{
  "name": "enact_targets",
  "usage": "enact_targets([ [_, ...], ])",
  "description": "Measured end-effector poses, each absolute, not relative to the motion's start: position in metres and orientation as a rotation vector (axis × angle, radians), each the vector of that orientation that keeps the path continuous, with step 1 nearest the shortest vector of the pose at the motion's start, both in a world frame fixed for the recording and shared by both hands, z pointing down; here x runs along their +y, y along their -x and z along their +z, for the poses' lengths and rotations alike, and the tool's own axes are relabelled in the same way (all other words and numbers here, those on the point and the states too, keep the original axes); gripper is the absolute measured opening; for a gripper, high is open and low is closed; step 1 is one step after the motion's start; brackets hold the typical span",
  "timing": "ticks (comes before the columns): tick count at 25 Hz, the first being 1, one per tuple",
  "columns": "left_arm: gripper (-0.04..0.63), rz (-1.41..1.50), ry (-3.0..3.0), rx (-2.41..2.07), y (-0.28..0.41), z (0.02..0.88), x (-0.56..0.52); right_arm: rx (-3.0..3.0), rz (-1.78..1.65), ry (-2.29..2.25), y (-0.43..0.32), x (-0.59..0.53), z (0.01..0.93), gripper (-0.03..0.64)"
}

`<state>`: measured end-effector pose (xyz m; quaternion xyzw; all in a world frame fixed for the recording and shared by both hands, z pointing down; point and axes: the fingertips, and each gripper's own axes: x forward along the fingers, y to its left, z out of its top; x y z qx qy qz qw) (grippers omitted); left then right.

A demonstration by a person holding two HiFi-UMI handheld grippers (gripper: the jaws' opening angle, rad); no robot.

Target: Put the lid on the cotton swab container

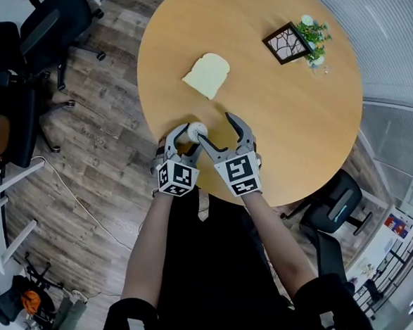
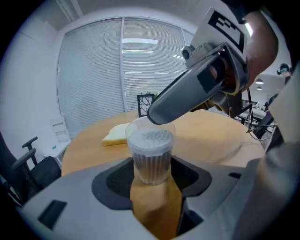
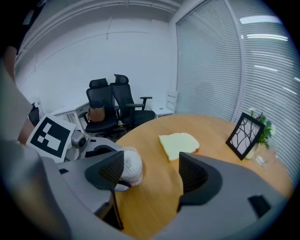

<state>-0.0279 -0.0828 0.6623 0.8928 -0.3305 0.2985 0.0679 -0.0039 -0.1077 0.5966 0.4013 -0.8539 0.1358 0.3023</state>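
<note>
While the left gripper [image 1: 194,135] clamps the swab container [image 2: 150,150] on the table [image 1: 296,133], the right gripper [image 3: 152,172] stands wide open, empty.

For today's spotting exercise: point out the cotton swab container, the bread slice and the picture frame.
cotton swab container [image 2: 151,161], left gripper view, on its clear side wall.
bread slice [image 1: 207,74], head view, on its pale middle.
picture frame [image 1: 287,43], head view, on the picture's centre.

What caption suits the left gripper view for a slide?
Left gripper holds the cotton swab container; right gripper poised near its top.
</note>
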Motion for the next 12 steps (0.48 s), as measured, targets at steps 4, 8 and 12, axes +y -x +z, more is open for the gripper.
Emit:
enact_targets([
  [4,0.247,0.904,-2.694,-0.995,0.0274,0.6622,-0.0823,-2.259,0.353,-1.068,0.0023,-0.1084,0.5998,0.334],
  [8,0.245,0.901,-2.694,-0.996,0.0277,0.661,-0.0824,-2.266,0.367,-1.076,0.0025,-0.1087,0.5998,0.334],
  [12,0.245,0.903,-2.694,-0.995,0.0274,0.6616,-0.0824,-2.273,0.371,-1.092,0.0015,-0.1083,0.6002,0.336],
])
